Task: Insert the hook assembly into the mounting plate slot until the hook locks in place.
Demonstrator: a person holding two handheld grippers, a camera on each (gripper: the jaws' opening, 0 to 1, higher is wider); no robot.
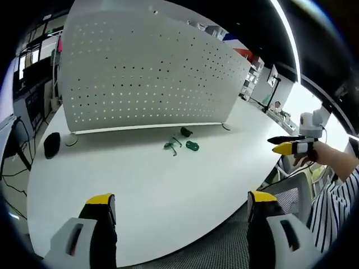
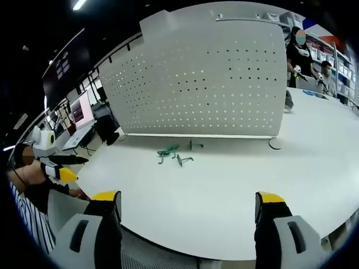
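The hook assembly (image 1: 181, 143) is lying in small green and dark pieces on the white bench (image 1: 140, 185), just in front of the upright perforated mounting plate (image 1: 146, 73) — I am holding both the left tongs (image 1: 182, 207) and right tongs (image 2: 188, 204) spread wide, gripping nothing, well back from it.

Hook parts (image 1: 180, 143) too small for detail

No legible text, label, brand, number or sign anywhere. Perforated panel (image 1: 148, 73) on the white surface (image 1: 140, 179): plain holes, no markings. Monitor (image 2: 83, 112) at far left of the right gripper view: bright screen, content too small to read.
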